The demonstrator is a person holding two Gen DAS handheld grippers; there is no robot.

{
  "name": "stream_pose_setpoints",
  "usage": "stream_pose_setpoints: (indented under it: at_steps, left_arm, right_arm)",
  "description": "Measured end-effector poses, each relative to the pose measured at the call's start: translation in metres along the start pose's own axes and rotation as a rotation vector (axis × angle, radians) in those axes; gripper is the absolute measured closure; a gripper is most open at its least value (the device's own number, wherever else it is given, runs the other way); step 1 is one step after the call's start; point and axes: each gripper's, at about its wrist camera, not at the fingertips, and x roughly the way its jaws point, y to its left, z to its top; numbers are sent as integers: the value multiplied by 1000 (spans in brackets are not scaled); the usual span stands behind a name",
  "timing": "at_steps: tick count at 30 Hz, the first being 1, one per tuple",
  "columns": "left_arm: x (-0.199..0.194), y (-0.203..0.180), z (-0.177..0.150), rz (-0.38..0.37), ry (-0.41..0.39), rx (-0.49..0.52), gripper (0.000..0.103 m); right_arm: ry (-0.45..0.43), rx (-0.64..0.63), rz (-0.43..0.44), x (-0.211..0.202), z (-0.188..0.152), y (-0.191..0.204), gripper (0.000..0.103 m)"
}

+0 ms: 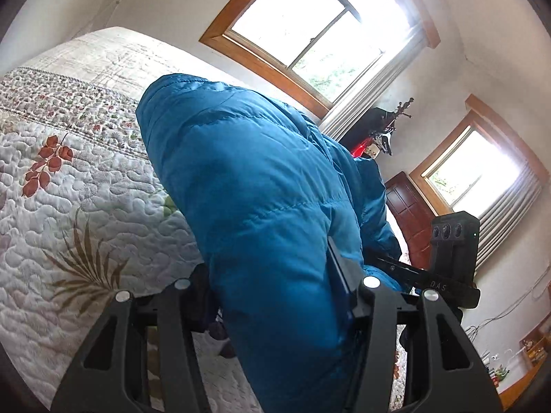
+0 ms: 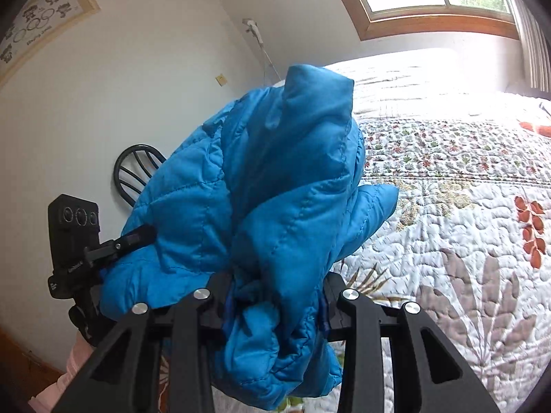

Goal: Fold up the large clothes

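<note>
A blue quilted puffer jacket hangs in the air above a bed with a white floral quilt. My left gripper is shut on a thick fold of the jacket, which hides the fingertips. In the right wrist view the same jacket is bunched, and my right gripper is shut on it. The right gripper's body shows past the jacket in the left wrist view. The left gripper's body shows at the left of the right wrist view. The quilt lies below and to the right.
Two wood-framed windows with blinds are in the wall behind the bed. A dark red door and a coat stand stand beyond. A black chair back stands by the white wall, with a framed picture above.
</note>
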Motion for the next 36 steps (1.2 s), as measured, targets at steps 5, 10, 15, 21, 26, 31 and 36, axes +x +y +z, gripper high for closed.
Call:
stream_pose_setpoints:
  at_steps: [5,10,15,21,26,31,36]
  left_arm:
    - [37,47,15,31,88,-57,48]
    - [47,63,13,51,135,-52,29]
    - [30,57,18,142,157,-45,28]
    - [-18,27,0,213,87,20,26]
    - [-17,10,-22,319,98,93,26]
    - [-7,22,-32,326,121,88,24]
    - [5,32,-40,337,131,90,21]
  right_arm:
    - [61,73,-14,50,-6,-27,67]
    - [73,107,4,54,-20,-36,59]
    - [67,84,-67,24,-22,-29,47]
    - [31,2,-139,-18,-28,-5,47]
    - [79,23,-174,-3,-34,-15,51]
    - [131,57,-180,26,-40,-25,51]
    - [149,67,-185,46,-54,-36,51]
